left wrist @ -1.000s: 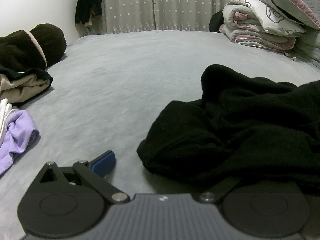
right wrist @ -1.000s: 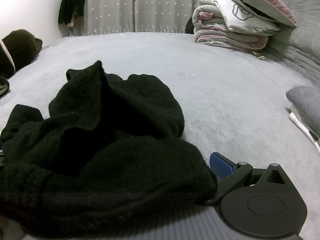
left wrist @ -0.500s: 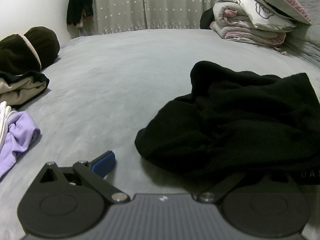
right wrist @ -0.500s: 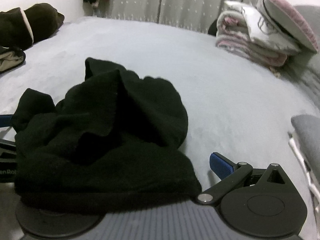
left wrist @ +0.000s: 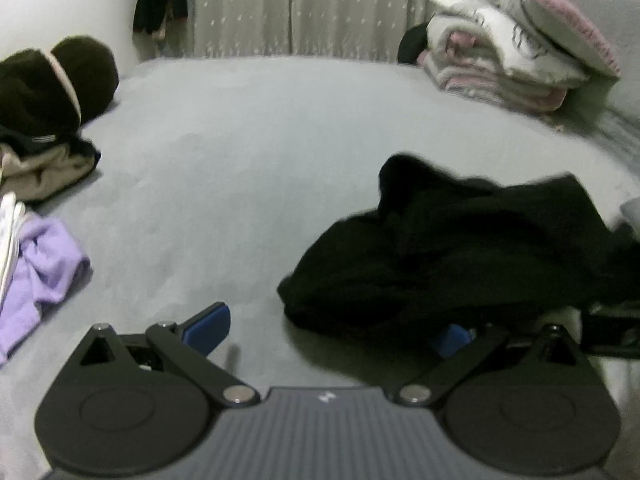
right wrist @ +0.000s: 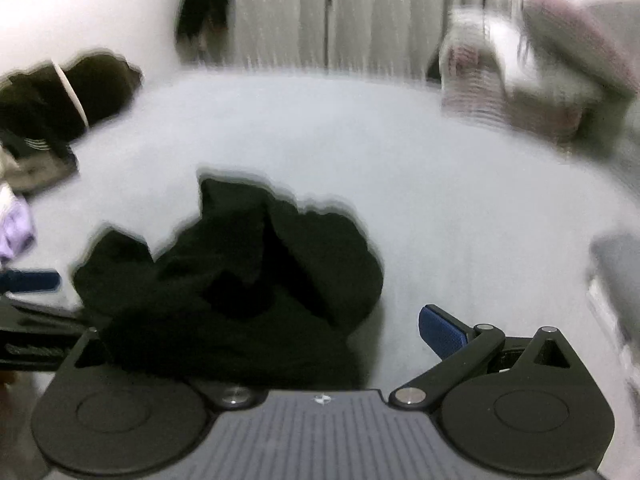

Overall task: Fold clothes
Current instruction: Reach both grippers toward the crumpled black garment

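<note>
Left wrist view, nearest first: the left gripper [left wrist: 332, 330] has its 2 blue-padded fingers [left wrist: 208, 326] spread wide, pinching nothing, the right-hand pad tucked at the near edge of the black garment [left wrist: 460, 256] without closing on it. That garment lies in a crumpled heap on the grey bed [left wrist: 260, 152], just ahead and to the right of this gripper. From the right wrist view, which is blurred, the right gripper [right wrist: 276, 344] also looks spread: 1 blue pad shows clear of the cloth on the right, while the other finger is buried under the heap, so nothing appears pinched. The garment shows no flat panel or straight crease, so I judge folding has barely begun: it must first be spread out, then folded. Farther left sit a lilac garment [left wrist: 40, 268] and a beige and dark pile [left wrist: 44, 160], loosely bundled rather than neat. At the far right, folded bedding [left wrist: 508, 64] is stacked below a pillow [left wrist: 560, 24], with curtains [left wrist: 320, 4] beyond.
</note>
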### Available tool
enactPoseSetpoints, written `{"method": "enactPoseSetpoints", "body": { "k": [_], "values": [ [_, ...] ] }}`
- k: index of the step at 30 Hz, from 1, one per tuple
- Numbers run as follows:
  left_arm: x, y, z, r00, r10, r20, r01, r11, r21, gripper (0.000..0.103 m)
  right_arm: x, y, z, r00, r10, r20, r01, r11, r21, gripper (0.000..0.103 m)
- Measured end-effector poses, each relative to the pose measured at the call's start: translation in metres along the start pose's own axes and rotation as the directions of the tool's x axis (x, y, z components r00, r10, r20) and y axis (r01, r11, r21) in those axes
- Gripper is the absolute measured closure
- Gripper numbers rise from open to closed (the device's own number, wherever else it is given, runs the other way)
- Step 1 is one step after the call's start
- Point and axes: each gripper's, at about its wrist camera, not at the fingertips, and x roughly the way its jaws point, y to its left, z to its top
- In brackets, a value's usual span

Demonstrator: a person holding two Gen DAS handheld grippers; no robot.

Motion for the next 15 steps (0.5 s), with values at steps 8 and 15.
{"method": "enactPoseSetpoints", "body": {
  "k": [8,15],
  "values": [
    [0.002,-0.015,0.0,0.999,-0.023,0.024,0.021,0.997,0.071,0.0,-0.008,-0.008,-0.003,0.993,0.111,0.04,-0.112,0.993,0.02,0.095],
    [0.006,-0.012,0.009,0.999,-0.033,0.015,0.032,0.995,0.1,0.087,-0.06,-0.056,0.027,0.955,-0.006,0.297,-0.058,0.977,0.206,0.096]
  ]
}}
